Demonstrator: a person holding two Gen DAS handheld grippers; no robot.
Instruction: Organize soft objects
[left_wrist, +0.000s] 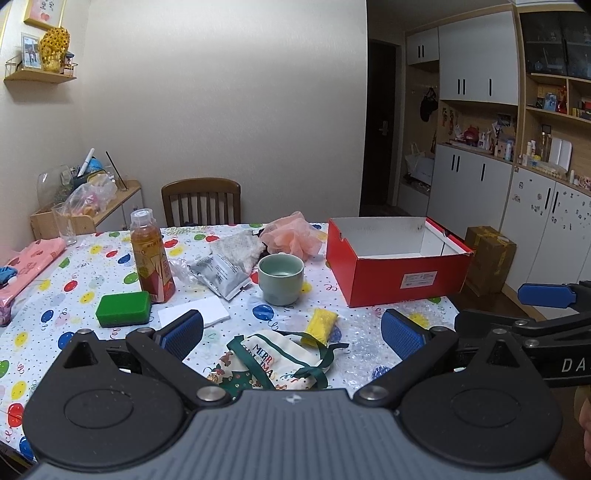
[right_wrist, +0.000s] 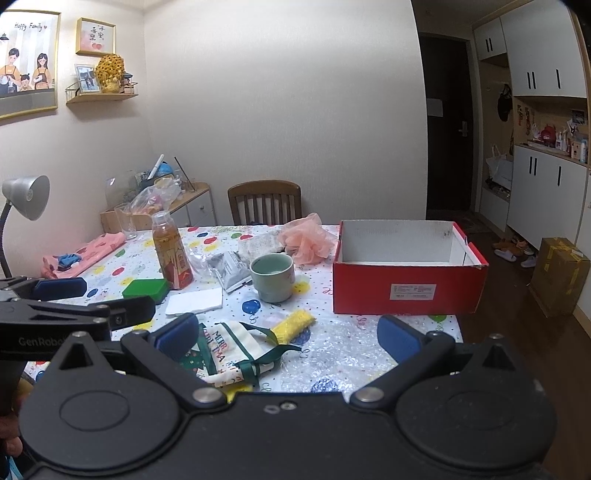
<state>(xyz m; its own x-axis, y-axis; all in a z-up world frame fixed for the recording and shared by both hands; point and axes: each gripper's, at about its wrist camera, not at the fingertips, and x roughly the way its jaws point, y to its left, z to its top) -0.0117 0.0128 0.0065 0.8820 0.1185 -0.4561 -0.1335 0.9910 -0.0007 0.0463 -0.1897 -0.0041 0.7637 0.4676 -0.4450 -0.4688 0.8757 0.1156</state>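
Observation:
A Christmas cloth pouch with green ribbon (left_wrist: 271, 360) (right_wrist: 229, 354) lies at the table's near edge, between the fingers of my open left gripper (left_wrist: 291, 334). A yellow sponge (left_wrist: 324, 324) (right_wrist: 293, 324) lies just beyond it. A green sponge (left_wrist: 123, 308) (right_wrist: 145, 289), a pink mesh puff (left_wrist: 291, 236) (right_wrist: 306, 238) and a grey fuzzy cloth (left_wrist: 238, 245) (right_wrist: 256, 240) lie farther back. An open red shoebox (left_wrist: 397, 282) (right_wrist: 406, 291) stands empty at the right. My right gripper (right_wrist: 286, 338) is open, above the near table edge, right of the pouch.
A tea bottle (left_wrist: 151, 258), a green cup (left_wrist: 280, 278), a grey foil packet (left_wrist: 221, 275), a white paper (left_wrist: 195, 314), bubble wrap (right_wrist: 343, 350) and a pink garment (left_wrist: 29, 266) are on the balloon tablecloth. A chair (left_wrist: 201, 201) stands behind. A cardboard box (right_wrist: 559, 280) is on the floor.

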